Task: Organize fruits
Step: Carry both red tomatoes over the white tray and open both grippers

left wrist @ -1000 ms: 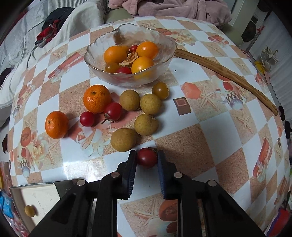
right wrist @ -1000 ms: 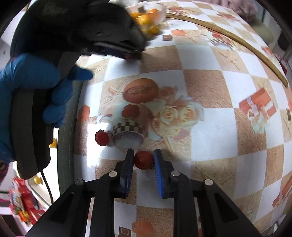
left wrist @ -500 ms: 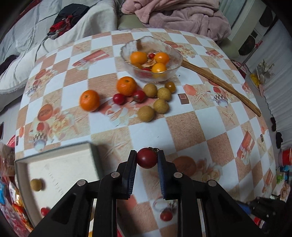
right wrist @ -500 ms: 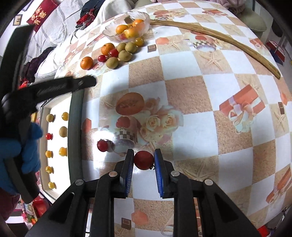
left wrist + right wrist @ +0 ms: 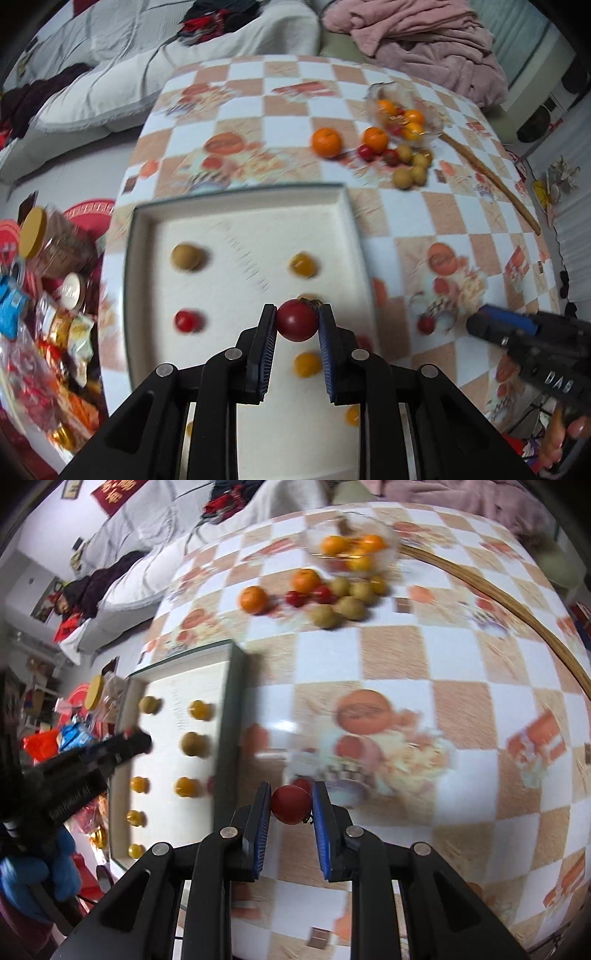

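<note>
My left gripper (image 5: 297, 325) is shut on a dark red cherry tomato (image 5: 297, 320) and holds it above the white tray (image 5: 240, 216), which holds several small fruits in rows. My right gripper (image 5: 291, 804) is shut on another red cherry tomato (image 5: 291, 805) above the checked tablecloth, just right of the tray's dark rim (image 5: 231, 716). A third red tomato (image 5: 303, 783) lies on the cloth just beyond it. The left gripper also shows in the right wrist view (image 5: 136, 742), over the tray.
A glass bowl (image 5: 404, 114) of oranges stands at the table's far side, with loose oranges, tomatoes and longans (image 5: 402, 177) in front. A curved wooden stick (image 5: 491, 184) lies at the right. Snack packets and jars (image 5: 48, 295) clutter the floor left of the table.
My left gripper has carried its tomato from the fruit pile back and left to above the tray. My right gripper has lifted its tomato and moved toward the tray's edge.
</note>
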A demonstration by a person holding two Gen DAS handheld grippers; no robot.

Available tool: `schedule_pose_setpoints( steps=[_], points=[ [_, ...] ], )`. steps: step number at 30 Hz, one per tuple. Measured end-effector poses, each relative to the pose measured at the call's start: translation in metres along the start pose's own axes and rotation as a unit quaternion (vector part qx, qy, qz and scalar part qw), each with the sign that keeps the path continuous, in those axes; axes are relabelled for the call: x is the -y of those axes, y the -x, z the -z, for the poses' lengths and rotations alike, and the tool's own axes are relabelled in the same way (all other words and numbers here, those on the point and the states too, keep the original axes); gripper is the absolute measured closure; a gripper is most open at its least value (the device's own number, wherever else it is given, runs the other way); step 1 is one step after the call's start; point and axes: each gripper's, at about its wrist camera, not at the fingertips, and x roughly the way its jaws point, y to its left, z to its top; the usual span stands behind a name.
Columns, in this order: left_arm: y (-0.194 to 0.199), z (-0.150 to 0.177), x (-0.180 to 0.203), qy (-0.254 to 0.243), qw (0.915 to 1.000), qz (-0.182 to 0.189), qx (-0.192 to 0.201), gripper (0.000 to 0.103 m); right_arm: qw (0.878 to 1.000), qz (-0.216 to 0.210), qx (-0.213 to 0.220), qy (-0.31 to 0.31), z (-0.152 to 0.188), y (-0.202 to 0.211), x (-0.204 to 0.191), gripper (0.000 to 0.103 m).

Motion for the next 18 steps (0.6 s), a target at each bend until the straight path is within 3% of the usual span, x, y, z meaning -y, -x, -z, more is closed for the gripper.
schedule_pose_setpoints(
  steps=[7,18],
  points=[
    [-0.017,0.03,-0.025,0.015,0.9996,-0.014,-0.02,0.079,0.999,-0.016,-0.01,0.044,-0.019,-0.018,-0.046,0.078],
    [-0.036,0.049,-0.038,0.03,0.999,-0.015,-0.031,0.079,0.996,-0.028,-0.034,0.079,-0.043,-0.059,-0.091,0.078]
  ],
)
